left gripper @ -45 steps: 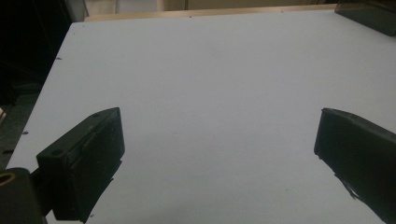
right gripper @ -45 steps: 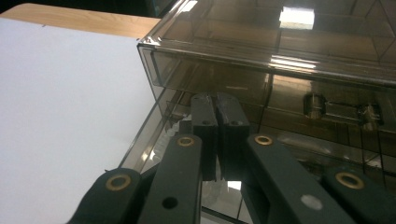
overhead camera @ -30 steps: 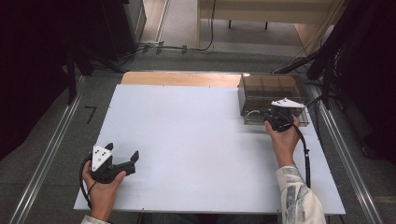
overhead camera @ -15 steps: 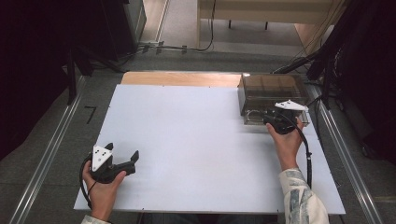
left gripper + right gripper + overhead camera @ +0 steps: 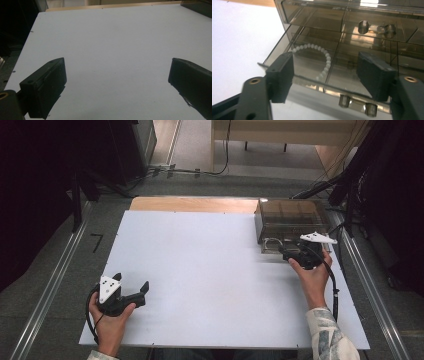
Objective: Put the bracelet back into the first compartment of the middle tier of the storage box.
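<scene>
White tabletop (image 5: pixel 210 270) is carrying one smoked-plastic drawer box (image 5: pixel 290 217) at its far right corner, its bottom drawer (image 5: pixel 312 62) standing pulled out with one bead bracelet (image 5: pixel 322 57) lying in the left compartment. Two grippers are working here. The right gripper (image 5: pixel 325 75) has just been opening, its jaws straddling the drawer front and gripping nothing; a nudge risks shoving it back in. The left gripper (image 5: pixel 117 82) is resting agape, unloaded.

White bead string (image 5: pixel 322 58), smoky brown drawer box (image 5: pixel 292 217)
</scene>
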### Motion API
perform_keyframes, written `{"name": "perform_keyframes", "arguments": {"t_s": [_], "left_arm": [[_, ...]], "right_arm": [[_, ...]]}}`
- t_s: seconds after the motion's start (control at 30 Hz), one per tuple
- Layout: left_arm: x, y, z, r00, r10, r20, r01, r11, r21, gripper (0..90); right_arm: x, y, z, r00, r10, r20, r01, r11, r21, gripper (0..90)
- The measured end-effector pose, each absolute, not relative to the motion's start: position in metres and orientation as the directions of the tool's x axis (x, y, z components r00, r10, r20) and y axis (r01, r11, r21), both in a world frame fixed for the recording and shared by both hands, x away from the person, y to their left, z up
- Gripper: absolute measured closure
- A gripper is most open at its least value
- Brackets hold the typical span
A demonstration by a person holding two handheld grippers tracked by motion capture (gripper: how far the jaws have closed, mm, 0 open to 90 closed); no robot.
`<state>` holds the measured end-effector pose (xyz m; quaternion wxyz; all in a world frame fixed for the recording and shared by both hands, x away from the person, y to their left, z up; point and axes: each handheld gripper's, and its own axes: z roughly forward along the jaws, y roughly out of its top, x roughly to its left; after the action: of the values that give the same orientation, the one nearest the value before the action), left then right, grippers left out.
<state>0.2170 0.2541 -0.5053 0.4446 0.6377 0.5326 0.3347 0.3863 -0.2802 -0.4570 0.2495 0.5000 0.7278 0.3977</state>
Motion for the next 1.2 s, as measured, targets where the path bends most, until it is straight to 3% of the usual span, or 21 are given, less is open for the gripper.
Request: {"name": "perform_keyframes", "arguments": {"t_s": [0.73,1.2], "left_arm": [[0.217,0.253,-0.506,0.209,0.977,-0.041,0.384,-0.043,0.922,1.8],[0.217,0.253,-0.506,0.211,0.977,-0.043,0.386,-0.042,0.922,1.8]], "right_arm": [[0.348,-0.303,-0.461,-0.411,0.911,0.024,0.502,0.204,0.841,19.1],[0.313,-0.340,-0.474,-0.361,0.931,0.043,0.526,0.166,0.834,18.9]]}}
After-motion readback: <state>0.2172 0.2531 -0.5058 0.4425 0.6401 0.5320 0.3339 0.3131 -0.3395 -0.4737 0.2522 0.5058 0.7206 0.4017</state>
